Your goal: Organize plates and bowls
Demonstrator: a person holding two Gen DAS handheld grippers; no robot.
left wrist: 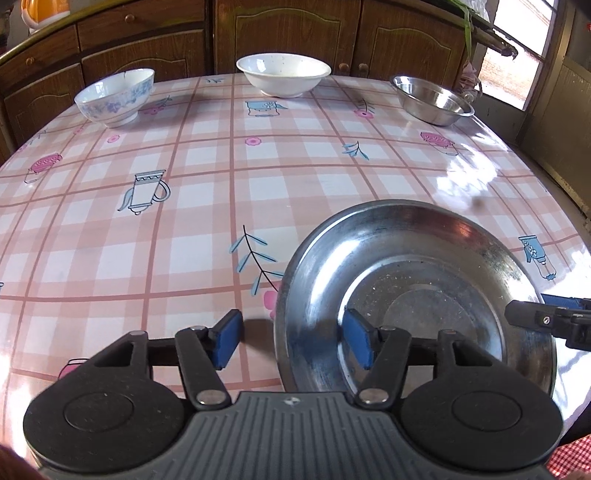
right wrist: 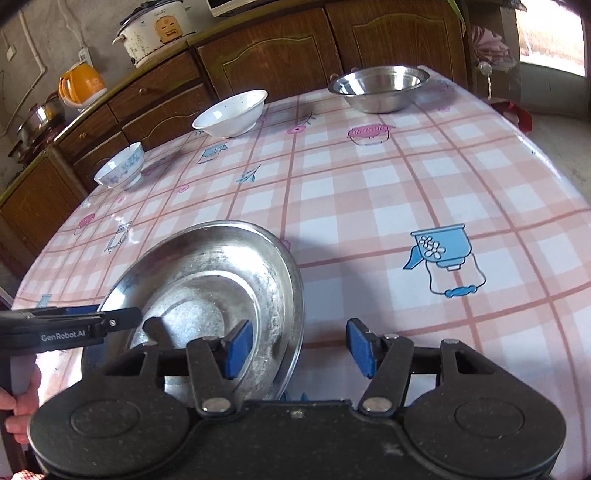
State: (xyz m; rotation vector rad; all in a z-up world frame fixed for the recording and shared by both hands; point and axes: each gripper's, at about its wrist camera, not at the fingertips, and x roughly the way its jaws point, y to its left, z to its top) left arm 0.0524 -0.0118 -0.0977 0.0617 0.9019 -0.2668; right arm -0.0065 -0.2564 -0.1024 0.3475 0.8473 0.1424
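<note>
1. A glossy pink-checked table (left wrist: 207, 192) stood before brown wooden cabinets (left wrist: 284, 33), its middle open.
2. Along the far edge sat a blue-patterned porcelain bowl (left wrist: 116, 96), a white bowl (left wrist: 283, 74) and a steel bowl (left wrist: 433, 99), well apart.
3. A round scuffed steel plate (left wrist: 413, 291) lay near.
4. The left tongs (left wrist: 293, 341) and right tongs (right wrist: 300, 347) gaped, straddling its opposite rims, gripping nothing.

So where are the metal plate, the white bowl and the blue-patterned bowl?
Metal plate (left wrist: 406, 258): left wrist view, on its inner slope.
White bowl (left wrist: 283, 83): left wrist view, on its outer wall.
Blue-patterned bowl (right wrist: 123, 171): right wrist view, on its outer wall.
</note>
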